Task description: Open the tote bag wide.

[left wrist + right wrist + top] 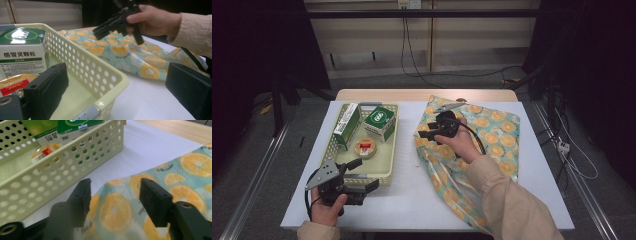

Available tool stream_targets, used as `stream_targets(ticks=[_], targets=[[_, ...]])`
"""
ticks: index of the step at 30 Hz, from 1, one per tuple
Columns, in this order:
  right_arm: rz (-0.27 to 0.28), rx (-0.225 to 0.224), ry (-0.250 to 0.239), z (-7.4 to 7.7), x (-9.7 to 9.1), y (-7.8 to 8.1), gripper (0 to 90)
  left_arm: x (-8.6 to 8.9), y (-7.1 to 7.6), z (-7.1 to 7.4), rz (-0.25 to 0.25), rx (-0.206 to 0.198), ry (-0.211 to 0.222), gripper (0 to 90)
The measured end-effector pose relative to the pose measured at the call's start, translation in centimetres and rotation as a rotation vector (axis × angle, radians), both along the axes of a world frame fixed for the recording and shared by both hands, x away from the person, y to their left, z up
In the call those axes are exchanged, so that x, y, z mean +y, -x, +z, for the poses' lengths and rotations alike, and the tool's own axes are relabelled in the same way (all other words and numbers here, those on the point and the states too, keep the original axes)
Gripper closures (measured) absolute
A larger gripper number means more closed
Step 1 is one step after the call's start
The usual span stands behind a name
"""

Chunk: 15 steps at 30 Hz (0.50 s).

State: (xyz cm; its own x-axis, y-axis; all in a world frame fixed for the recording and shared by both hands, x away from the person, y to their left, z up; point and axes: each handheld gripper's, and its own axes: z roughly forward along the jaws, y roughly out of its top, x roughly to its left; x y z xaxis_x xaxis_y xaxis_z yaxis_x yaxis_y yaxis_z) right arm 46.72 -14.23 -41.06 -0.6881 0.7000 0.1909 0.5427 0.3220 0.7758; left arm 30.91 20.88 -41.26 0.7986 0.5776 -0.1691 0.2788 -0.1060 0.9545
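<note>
A: What's the biggest thing we see?

B: The white table [522,165]. On its right side lies our bag [492,135], the one with orange slices printed on it. It stretches long, from the far side of the table down to the near edge by our right sleeve.

A: And on the left?

B: The yellow basket [388,170] with holes in its walls. Inside are two green boxes [379,122] and a little round tin [365,148].

A: Where is our right gripper [432,134]?

B: Over the bag's left edge, close to the far end. Its jaws are apart, with nothing pinched. In the right gripper view the bag's edge [117,207] lies right under and between the jaws, and the basket [62,177] sits across a strip of white table.

A: So which way must we go?

B: We think just down. The bag is straight below, so the right gripper is the one to grab it. The edge runs across between the jaws, so closing there should catch it.

A: And our left gripper [362,187]?

B: It waits by the basket's near corner, well apart from the bag. Its jaws are wide apart too, holding nothing.

A: What does its view add?

B: From the side, the left gripper view shows our right gripper [115,23] up in the air above the bag [130,55], not touching it. The high view can't tell us that.
</note>
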Motion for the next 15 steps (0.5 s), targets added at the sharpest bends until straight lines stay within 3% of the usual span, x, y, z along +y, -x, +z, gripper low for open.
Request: stream_targets(ticks=[5, 11, 12, 15], targets=[[0.042, -0.026, 0.021, 1.2, -2.4, 2.3, 33.6, -0.2, 0.1, 0.1, -0.001, -0.004, -0.006, 4.3], [0.073, -0.023, 0.031, 1.7, -5.0, 5.2, 30.9, -0.3, 0.2, 0.1, -0.003, -0.005, -0.012, 4.3], [0.076, -0.021, 0.050, 1.8, -5.7, 6.1, 30.5, -0.4, 0.2, 0.1, -0.002, -0.006, -0.012, 4.3], [0.082, -0.014, 0.067, 2.0, -6.3, 6.8, 29.7, -0.4, 0.2, 0.2, -0.001, -0.006, -0.013, 4.3]])
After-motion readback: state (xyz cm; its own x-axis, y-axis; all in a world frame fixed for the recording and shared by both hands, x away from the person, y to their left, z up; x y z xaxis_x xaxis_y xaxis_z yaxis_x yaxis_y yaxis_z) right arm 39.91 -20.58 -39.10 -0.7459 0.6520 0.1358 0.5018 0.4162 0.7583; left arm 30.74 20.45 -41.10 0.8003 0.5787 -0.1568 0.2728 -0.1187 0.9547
